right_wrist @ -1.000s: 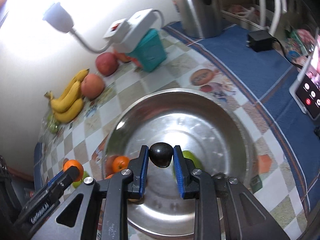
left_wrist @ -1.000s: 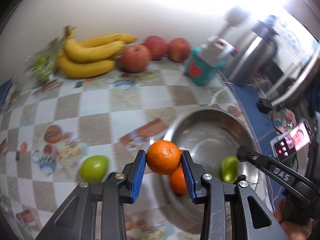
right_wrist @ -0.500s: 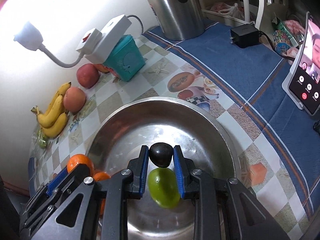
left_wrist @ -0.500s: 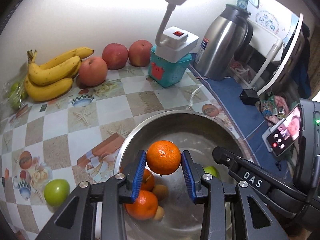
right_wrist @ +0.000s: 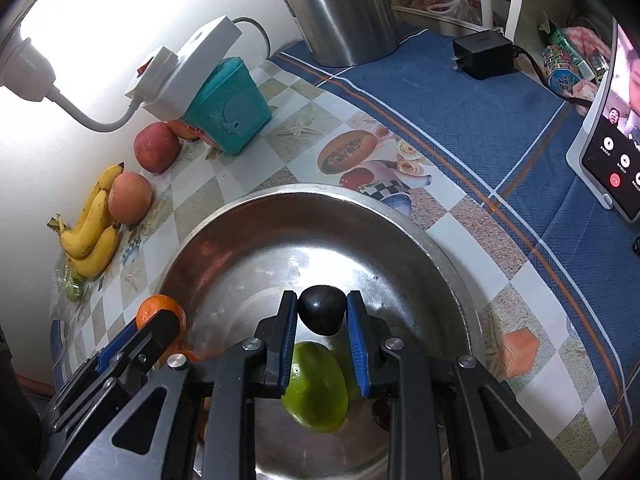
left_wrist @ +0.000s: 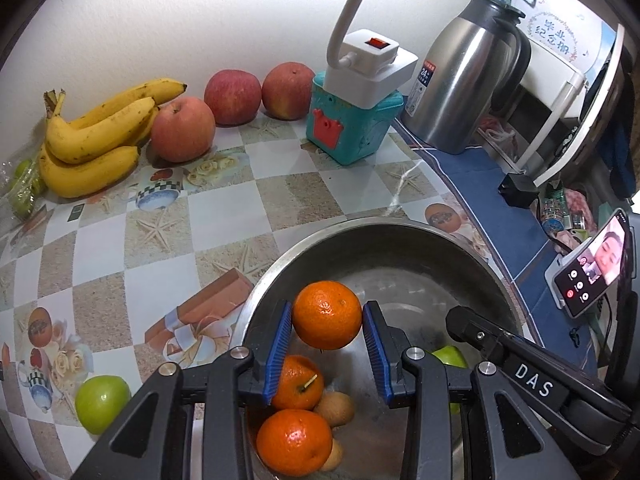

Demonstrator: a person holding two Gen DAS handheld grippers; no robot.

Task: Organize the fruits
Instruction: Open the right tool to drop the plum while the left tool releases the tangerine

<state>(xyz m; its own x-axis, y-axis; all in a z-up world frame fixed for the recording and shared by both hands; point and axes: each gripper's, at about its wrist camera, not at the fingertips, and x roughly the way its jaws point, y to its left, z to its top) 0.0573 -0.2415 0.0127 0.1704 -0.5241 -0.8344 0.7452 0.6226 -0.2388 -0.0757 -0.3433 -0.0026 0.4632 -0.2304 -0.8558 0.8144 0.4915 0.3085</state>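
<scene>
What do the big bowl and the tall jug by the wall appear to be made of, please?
Bowl: polished metal, likely stainless steel; it mirrors the fruit and light. Jug: brushed steel body with soft vertical sheen; its black handle and lid look plastic, though that is uncertain.

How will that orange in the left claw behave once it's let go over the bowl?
The orange is round, so it will likely roll down the steel bowl toward the other oranges. Its firm-looking peel probably tolerates that short drop.

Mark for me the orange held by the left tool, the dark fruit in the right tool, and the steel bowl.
round orange mandarin [left_wrist: 327, 315], left wrist view, centre of peel.
small dark fruit [right_wrist: 322, 309], right wrist view, front face.
large steel bowl [right_wrist: 320, 192], right wrist view, far rim.
</scene>
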